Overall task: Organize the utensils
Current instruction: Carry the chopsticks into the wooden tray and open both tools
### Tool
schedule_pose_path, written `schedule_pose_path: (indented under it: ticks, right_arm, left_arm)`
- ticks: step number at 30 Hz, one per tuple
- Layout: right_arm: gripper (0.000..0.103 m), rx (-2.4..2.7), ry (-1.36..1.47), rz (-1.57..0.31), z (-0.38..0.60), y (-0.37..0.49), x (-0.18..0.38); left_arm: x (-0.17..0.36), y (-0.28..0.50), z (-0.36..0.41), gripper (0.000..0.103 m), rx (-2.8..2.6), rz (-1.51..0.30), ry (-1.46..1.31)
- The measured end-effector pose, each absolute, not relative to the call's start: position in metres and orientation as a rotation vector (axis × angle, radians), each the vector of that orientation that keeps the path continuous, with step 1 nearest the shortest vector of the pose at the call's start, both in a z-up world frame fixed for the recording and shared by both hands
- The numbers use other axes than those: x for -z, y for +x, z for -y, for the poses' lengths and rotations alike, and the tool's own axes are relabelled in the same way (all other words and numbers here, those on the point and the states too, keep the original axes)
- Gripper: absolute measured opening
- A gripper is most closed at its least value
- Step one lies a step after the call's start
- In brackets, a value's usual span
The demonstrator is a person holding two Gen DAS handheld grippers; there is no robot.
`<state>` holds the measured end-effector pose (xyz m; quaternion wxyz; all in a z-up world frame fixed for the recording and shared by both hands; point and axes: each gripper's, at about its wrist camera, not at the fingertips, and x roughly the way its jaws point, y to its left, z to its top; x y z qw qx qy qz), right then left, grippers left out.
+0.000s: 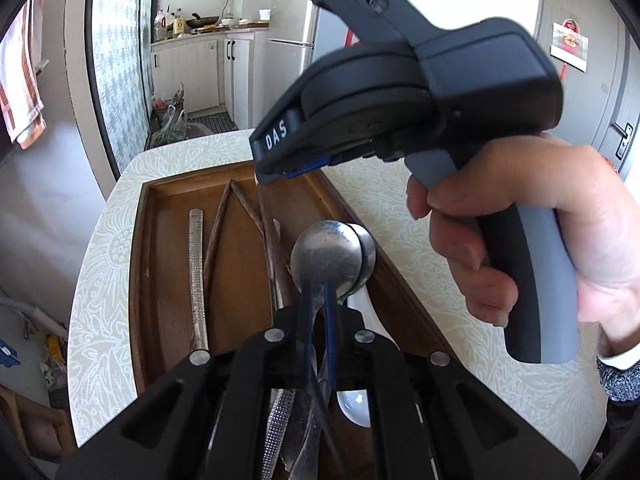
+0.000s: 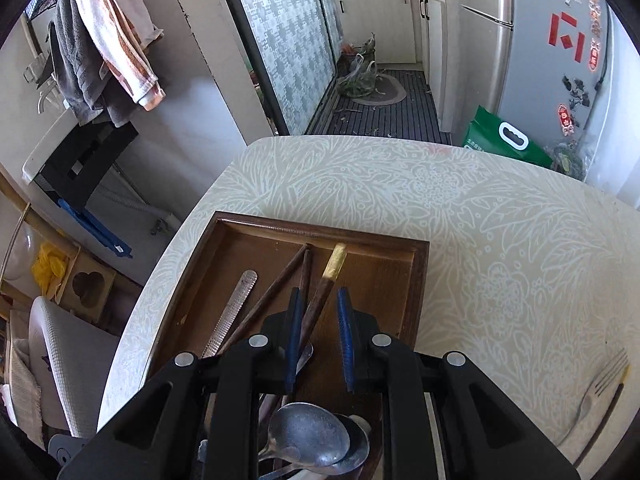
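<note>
A brown wooden tray [image 1: 144, 264] [image 2: 188, 280] lies on the patterned table and holds chopsticks [image 1: 218, 232] [image 2: 276, 292], a textured metal handle [image 1: 197, 264] [image 2: 236, 304], a white spoon [image 1: 354, 400] and metal spoons. My left gripper [image 1: 318, 300] is shut on the handle of a metal spoon [image 1: 326, 256] and holds it over the tray. My right gripper [image 2: 320, 336], also in the left wrist view [image 1: 276, 168], hovers open over the tray, its fingers around a gold-tipped chopstick [image 2: 328, 276] without gripping it. Two metal spoons [image 2: 312, 440] show below it.
A fork [image 2: 596, 396] lies on the table [image 2: 460, 216] to the right of the tray. Beyond the table's far edge are a kitchen floor, cabinets, a fridge [image 2: 560, 40] and a green bag [image 2: 508, 138]. Towels [image 2: 104, 40] hang at the left.
</note>
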<state>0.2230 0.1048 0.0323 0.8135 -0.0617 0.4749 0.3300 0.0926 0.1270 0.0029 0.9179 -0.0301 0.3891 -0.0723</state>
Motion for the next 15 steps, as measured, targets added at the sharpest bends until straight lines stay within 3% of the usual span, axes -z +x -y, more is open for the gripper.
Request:
schedule_pose_path:
  ticks: [1, 2, 6, 8, 10, 15]
  right_arm:
    - [0.019, -0.720, -0.146, -1.015, -0.107, 0.221, -0.032]
    - [0.026, -0.733, -0.163, -1.016, -0.109, 0.219, -0.031]
    - [0.063, -0.716, -0.197, -0.981, -0.103, 0.205, -0.035]
    - [0.063, -0.714, -0.192, -0.966, -0.088, 0.197, -0.043]
    - [0.063, -0.703, -0.173, -0.950, -0.062, 0.192, -0.053]
    - [0.063, -0.609, -0.141, -0.925, 0.015, 0.194, -0.067]
  left_arm:
    - [-0.001, 0.093, -0.127, 0.007, 0.143, -0.807, -0.063]
    - [0.000, 0.093, -0.127, 0.007, 0.142, -0.813, -0.063]
    - [0.002, 0.095, -0.129, 0.007, 0.145, -0.823, -0.057]
    - [-0.004, 0.089, -0.124, 0.010, 0.157, -0.804, -0.038]
    - [-0.008, 0.083, -0.118, 0.037, 0.177, -0.783, -0.034]
    - [-0.013, 0.077, -0.082, 0.045, 0.280, -0.789, -0.006]
